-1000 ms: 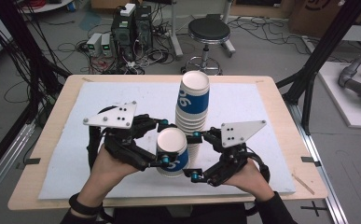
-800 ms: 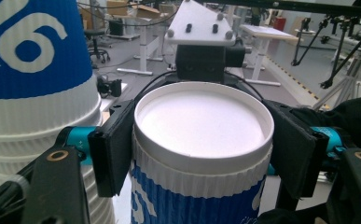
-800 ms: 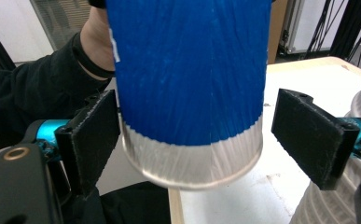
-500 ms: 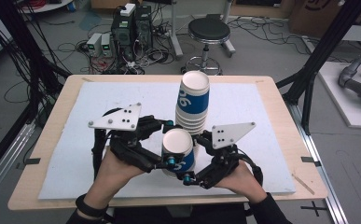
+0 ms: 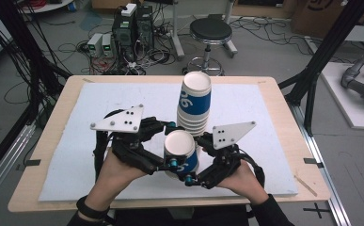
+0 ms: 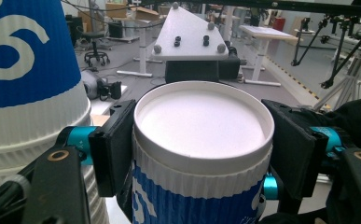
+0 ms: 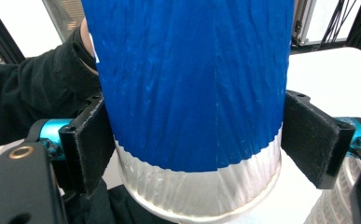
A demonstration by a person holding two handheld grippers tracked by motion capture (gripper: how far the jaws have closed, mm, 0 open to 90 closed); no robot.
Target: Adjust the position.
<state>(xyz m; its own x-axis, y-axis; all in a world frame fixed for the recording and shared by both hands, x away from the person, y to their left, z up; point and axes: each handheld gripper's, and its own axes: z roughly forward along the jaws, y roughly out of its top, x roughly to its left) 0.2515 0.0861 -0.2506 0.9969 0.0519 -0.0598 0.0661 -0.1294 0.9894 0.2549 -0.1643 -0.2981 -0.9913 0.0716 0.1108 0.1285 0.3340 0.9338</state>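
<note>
Blue-and-white ribbed paper cup (image 5: 181,153), inverted, white recessed base uppermost, held above the near middle of the white foam mat (image 5: 99,108) covering the wooden bench (image 5: 52,122). Blue sleeve with part of a large white numeral; band of white vertical ribbing beside the base rim in the left tool's view (image 6: 201,154); fine vertical creases across the blue surface and a silvery ribbed band toward the mouth in the right tool's view (image 7: 192,93).

Left tool (image 5: 168,145) closed on the cup, black pads pressed against opposite sides just below the base rim (image 6: 201,140). Right tool (image 5: 193,165) likewise closed on the same cup, pads flat against the blue wall on either side, lower on the body (image 7: 194,154). Grey three-cornered plates on top of both tools, tilted toward each other across the cup. Hands in from the near edge, dark sleeves at the wrists.

Tall stack of nested blue-and-white ribbed paper cups (image 5: 194,103), also inverted, standing on the mat directly behind the held cup, leaning slightly; close beside the held cup, contact not discernible. Same stack at the left edge of the left tool's view (image 6: 29,70), white numeral on blue above stacked white ribbed rims.

Beyond the bench: round black stool (image 5: 210,32) and computer cases (image 5: 133,23) among floor cables.
</note>
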